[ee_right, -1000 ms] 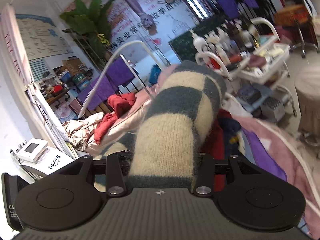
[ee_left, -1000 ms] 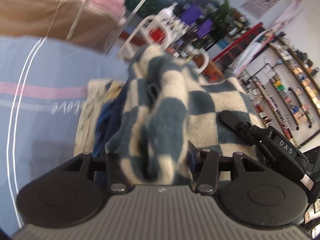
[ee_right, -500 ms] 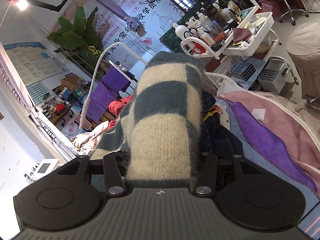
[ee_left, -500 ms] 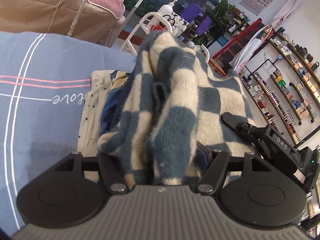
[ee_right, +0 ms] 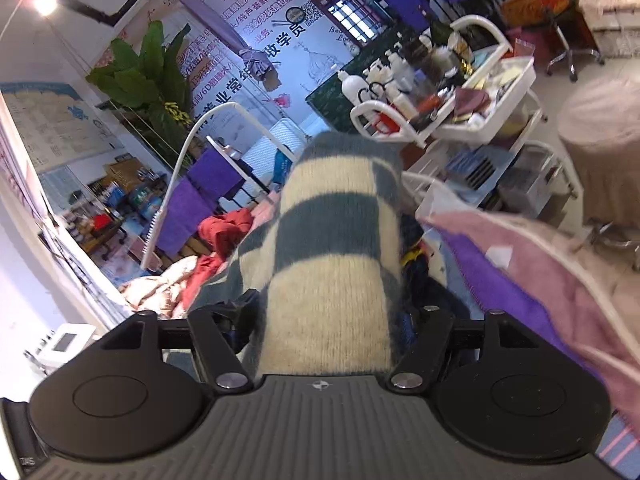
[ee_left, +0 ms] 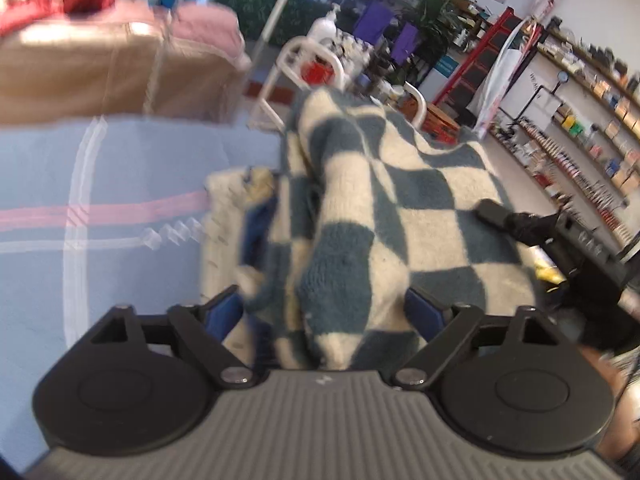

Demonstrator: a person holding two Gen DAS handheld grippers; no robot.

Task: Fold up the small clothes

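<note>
A blue-and-cream checkered knit garment (ee_left: 400,208) lies over a pile of small clothes on the blue bedspread (ee_left: 120,168). My left gripper (ee_left: 324,312) has its jaws spread wide; a fold of the garment bulges between them, and the blue pads (ee_left: 224,312) show at the sides. My right gripper (ee_right: 324,320) also has a thick fold of the same garment (ee_right: 336,248) between its spread jaws. The right gripper's black body (ee_left: 560,240) shows at the right of the left wrist view, on the garment's far side.
A cream dotted cloth (ee_left: 224,200) and a dark blue garment (ee_left: 256,228) lie under the knit. A purple and pink towel (ee_right: 540,280) lies at my right. A white trolley (ee_right: 460,120) with bottles stands behind. A beige bed (ee_left: 100,72) is beyond the bedspread.
Both grippers' jaws have opened wider around the knit. The garment has dropped lower onto the pile. Both views have shifted and are blurred by motion.
</note>
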